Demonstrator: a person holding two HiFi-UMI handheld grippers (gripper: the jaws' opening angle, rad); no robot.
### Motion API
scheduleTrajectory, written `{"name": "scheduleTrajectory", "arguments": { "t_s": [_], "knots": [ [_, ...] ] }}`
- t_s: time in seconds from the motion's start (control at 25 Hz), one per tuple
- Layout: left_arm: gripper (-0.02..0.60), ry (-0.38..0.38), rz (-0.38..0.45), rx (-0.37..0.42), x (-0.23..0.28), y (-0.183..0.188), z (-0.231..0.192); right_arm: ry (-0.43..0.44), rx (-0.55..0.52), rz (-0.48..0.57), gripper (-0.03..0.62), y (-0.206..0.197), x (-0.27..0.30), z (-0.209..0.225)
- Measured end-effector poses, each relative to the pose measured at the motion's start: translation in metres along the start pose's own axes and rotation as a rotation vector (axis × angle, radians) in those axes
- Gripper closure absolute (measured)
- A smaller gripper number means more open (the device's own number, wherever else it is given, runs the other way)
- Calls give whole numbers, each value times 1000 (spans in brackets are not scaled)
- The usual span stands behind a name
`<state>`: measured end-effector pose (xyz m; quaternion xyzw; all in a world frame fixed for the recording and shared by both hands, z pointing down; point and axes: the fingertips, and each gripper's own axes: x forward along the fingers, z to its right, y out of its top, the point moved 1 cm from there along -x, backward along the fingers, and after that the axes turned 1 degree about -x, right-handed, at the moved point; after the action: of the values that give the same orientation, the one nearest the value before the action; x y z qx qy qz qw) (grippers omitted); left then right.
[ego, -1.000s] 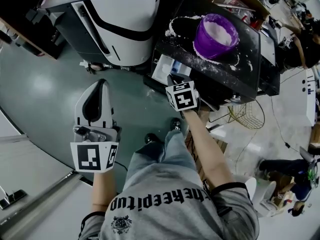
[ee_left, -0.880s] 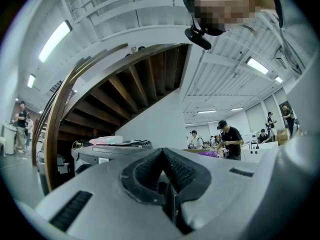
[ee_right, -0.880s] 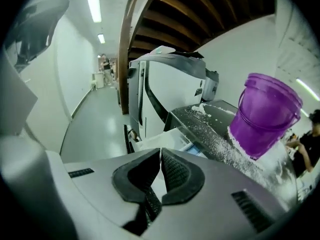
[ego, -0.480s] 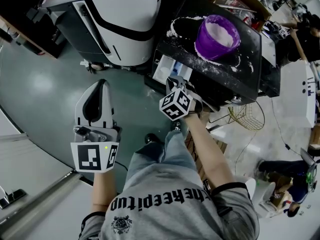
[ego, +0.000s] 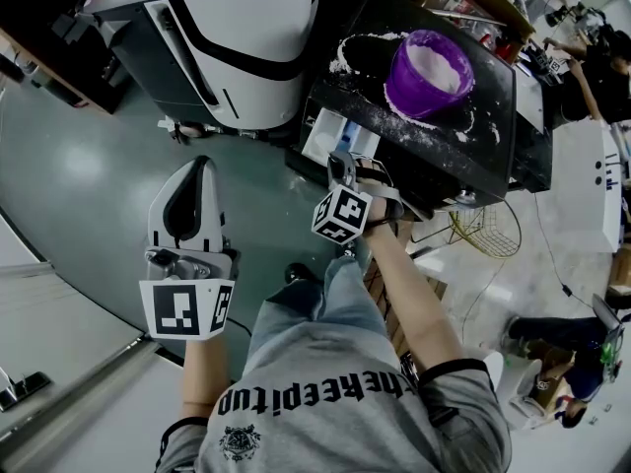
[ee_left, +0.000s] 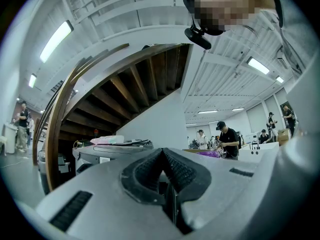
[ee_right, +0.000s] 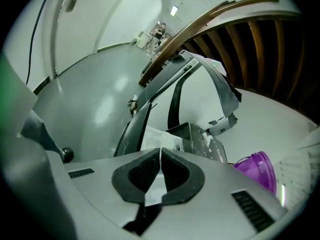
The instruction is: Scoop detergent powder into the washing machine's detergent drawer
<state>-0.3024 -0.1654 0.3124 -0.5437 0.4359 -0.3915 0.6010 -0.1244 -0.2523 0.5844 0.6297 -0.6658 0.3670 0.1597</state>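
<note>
A purple tub (ego: 426, 72) of white powder stands on the washing machine's black top (ego: 493, 141), with powder spilled around it. The detergent drawer (ego: 325, 131) sticks out of the machine's front, white with a blue section. My right gripper (ego: 340, 159) is rolled on its side right at the drawer's front edge. In the right gripper view its jaws (ee_right: 160, 152) are shut tip to tip, the drawer (ee_right: 157, 135) just beyond them and the tub (ee_right: 257, 168) to the right. No scoop shows. My left gripper (ego: 200, 164) hangs over the floor, shut on nothing (ee_left: 162, 151).
A large white and black machine (ego: 237, 37) stands left of the washing machine. A wire basket (ego: 483, 230) sits on the floor to the right. People work at benches at the far right (ego: 592, 77). A wooden staircase (ee_left: 100, 99) rises ahead of the left gripper.
My right gripper has rolled over at the drawer, its marker cube turning and dropping slightly left. The left gripper has stayed still.
</note>
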Motion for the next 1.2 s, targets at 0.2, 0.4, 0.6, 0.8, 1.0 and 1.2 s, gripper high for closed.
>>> {"name": "scheduleTrajectory", "arguments": {
  "t_s": [0.2,0.4,0.6,0.8,1.0,1.2],
  "knots": [
    [578,0,2,-1,-3,3,0,-16,-78,-12,588,0,-2,-1],
    [578,-1,2,-2,-4,3,-1,-33,-175,-21,588,2,-3,-3],
    [578,-4,6,0,-6,4,0,-34,-218,-26,588,1,-3,-5],
    [578,-2,11,5,-7,6,-1,-18,-216,-40,588,-2,-2,-5],
    [578,-1,15,8,-5,8,0,43,18,-6,588,-4,-4,-2],
    [578,-11,24,11,2,13,8,148,458,74,588,-8,-15,10]
  ]
}}
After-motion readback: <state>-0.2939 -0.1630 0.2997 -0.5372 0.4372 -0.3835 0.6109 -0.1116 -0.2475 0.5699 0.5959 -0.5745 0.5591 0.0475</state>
